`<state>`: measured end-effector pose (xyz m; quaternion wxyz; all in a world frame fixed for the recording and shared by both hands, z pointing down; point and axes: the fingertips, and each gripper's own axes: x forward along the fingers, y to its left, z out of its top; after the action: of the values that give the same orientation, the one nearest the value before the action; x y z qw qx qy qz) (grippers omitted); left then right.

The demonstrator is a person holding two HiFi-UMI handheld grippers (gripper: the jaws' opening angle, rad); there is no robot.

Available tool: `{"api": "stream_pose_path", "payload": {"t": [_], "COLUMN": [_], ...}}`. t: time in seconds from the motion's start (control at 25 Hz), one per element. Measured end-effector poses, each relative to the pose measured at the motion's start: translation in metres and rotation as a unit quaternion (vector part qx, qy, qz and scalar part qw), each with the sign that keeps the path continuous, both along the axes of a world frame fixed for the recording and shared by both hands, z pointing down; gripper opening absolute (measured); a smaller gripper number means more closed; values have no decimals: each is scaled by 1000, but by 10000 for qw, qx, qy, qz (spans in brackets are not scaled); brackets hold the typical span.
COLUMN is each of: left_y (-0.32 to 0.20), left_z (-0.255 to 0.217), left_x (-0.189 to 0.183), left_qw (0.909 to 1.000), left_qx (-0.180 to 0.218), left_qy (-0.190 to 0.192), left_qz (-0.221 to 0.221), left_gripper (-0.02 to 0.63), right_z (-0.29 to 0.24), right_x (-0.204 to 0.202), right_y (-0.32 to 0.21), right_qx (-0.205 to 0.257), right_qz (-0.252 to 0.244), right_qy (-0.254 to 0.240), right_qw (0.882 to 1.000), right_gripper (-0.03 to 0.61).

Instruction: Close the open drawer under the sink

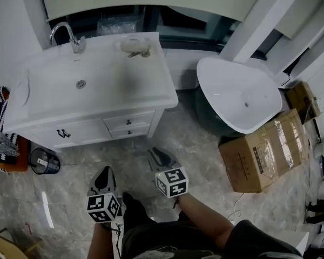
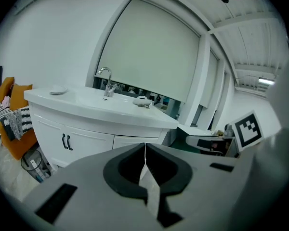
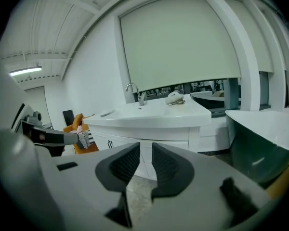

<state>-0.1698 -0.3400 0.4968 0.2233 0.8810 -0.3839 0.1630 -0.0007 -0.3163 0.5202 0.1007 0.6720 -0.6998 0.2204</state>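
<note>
Two grey claws away from the white sink cabinet (image 1: 89,129), clear of its drawers.
Two small white drawers (image 1: 128,122), stacked one over the other and each with one dark knob, sit flush in the cabinet front, just right of its two black door handles (image 1: 63,133). Both claws are in front of the cabinet, well apart from it. The left claw (image 1: 105,172) is pressed together and empty. The right claw (image 1: 157,155) stands slightly parted with nothing between its jaws.
</note>
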Motion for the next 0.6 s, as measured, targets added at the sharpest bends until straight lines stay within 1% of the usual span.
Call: {"api": "stream_pose_path", "payload": {"t": [0.12,0.32,0.44,0.6], "left_y": [41,120,163,217], "left_z": [-6,-13,-27,-45], "left_x": [22,66,96,121], "left_qw": [9997,9979,9963,9913], "left_qx": [123,164,373,630], "left_qy": [-21,-36,-104,-125], "left_qz": [-233,-622,-763,-1152], "left_gripper": [15,15,15,15], "right_z": [-11,-24,-36,-49], "right_x": [21,70,105,138], "right_y": [36,109,147,191], "right_qx": [163,289,419,566], "right_qz": [-286,-728,-909,-1352], "right_qy": [-51,-150,-264,-249], "right_qw": [9994,9968,9946,9889], "right_gripper": [67,51,46,43]}}
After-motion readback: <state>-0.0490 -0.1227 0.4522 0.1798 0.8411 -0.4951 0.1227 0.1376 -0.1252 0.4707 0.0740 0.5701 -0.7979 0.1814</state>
